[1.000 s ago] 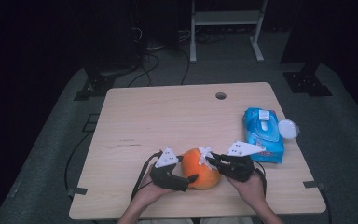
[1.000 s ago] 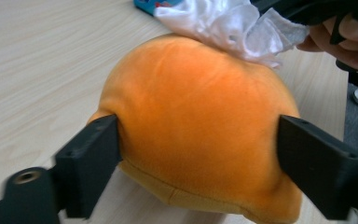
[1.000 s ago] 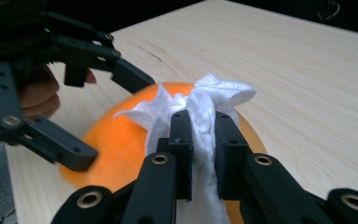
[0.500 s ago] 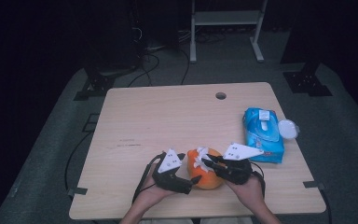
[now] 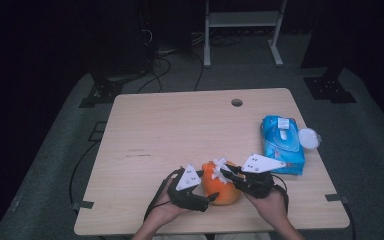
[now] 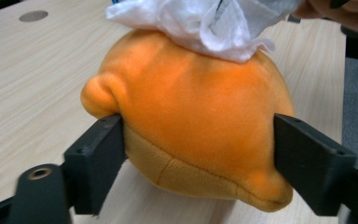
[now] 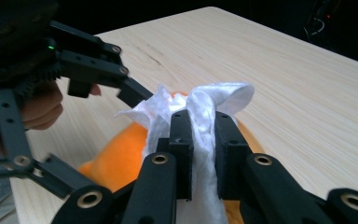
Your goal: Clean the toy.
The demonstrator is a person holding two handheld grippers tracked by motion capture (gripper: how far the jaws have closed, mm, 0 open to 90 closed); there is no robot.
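Gripper on our right point(image 7: 200, 154) pinches a white wipe point(image 7: 200, 105) atop the orange plush toy point(image 6: 191, 116); our left gripper point(image 6: 200, 158), jaws just closing, clasps the toy on the table point(image 5: 180, 125).

light: bright table point(image 5: 180, 130), dark surround | shadows: soft | blur: slight, close-ups

Orange plush toy point(image 5: 221, 187) sits near the table's front edge; crumpled white wipe point(image 5: 220, 165) lies on top.
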